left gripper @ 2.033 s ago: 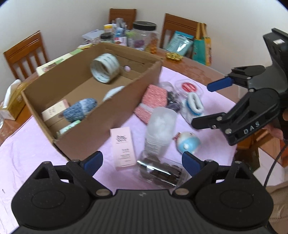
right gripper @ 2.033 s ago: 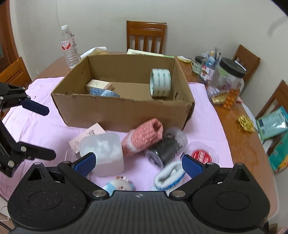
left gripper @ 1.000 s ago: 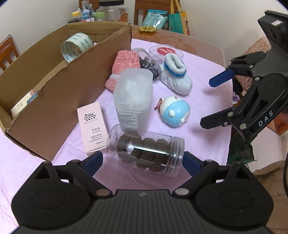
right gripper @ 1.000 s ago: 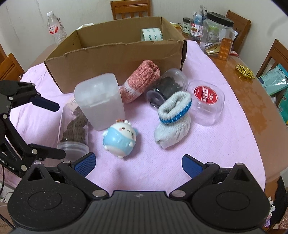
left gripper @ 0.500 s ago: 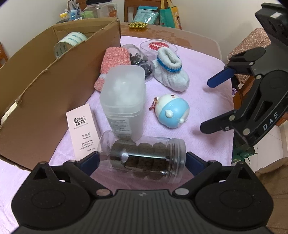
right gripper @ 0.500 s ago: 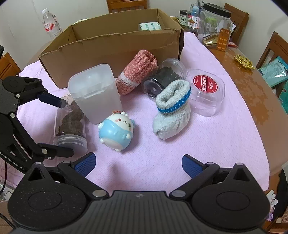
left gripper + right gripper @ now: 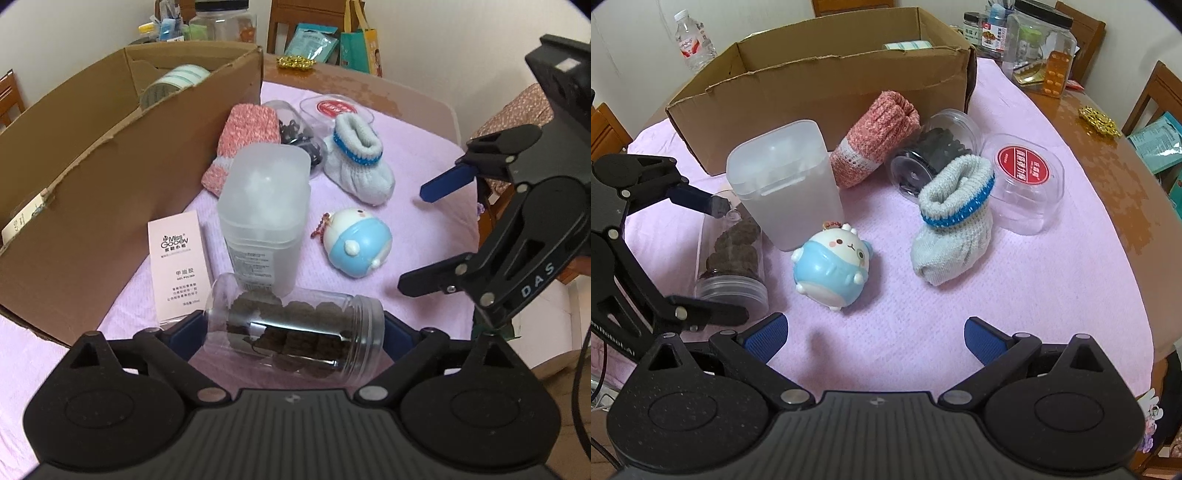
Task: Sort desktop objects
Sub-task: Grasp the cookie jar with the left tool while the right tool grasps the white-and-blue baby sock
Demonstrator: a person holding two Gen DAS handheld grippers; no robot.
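Note:
A clear jar of dark brown pieces [image 7: 295, 336] lies on its side on the pink cloth [image 7: 413, 184], between the open fingers of my left gripper [image 7: 291, 332]. The jar also shows in the right wrist view [image 7: 733, 254], with one finger at each end; I cannot tell whether the pads touch it. My right gripper [image 7: 875, 338] is open and empty, low over the cloth just in front of a blue and white toy [image 7: 831, 273]. A cardboard box [image 7: 110, 158] holding a tape roll [image 7: 173, 79] stands at the left.
On the cloth lie a frosted plastic container [image 7: 266, 218], a pink carton [image 7: 177, 266], a pink knitted sock [image 7: 243, 147], a grey and blue bootie [image 7: 955, 218], a jar of dark bits [image 7: 934, 147] and a red-lidded clear tub [image 7: 1025, 181]. Jars and chairs stand behind.
Both grippers have come down and closer to the table. My left gripper has moved in until its open fingers straddle the lying jar. My right gripper stayed open.

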